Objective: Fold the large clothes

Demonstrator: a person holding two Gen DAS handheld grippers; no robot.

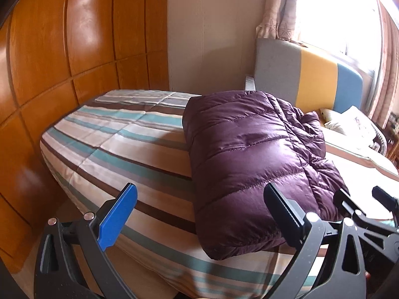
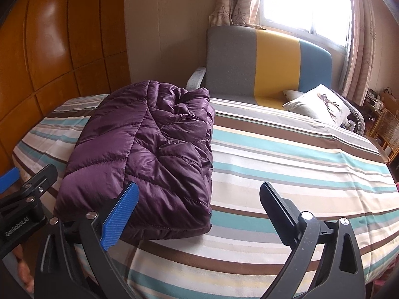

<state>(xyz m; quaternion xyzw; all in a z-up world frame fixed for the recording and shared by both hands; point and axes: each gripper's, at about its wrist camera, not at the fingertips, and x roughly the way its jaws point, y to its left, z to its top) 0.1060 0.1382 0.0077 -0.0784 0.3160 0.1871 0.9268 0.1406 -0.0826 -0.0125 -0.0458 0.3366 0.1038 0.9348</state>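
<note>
The jacket [image 2: 147, 157] lies folded on the striped bed [image 2: 286, 149], near its front edge. Left gripper [image 1: 199, 214]: jaws apart, holding nothing. Right gripper [image 2: 198, 211]: jaws apart, holding nothing, just beside the jacket.

One legible marking is noted: "GenRobot.AI", printed in pale letters on the black body of the left gripper [image 2: 15, 194], seen at the right wrist view's lower left edge.
</note>
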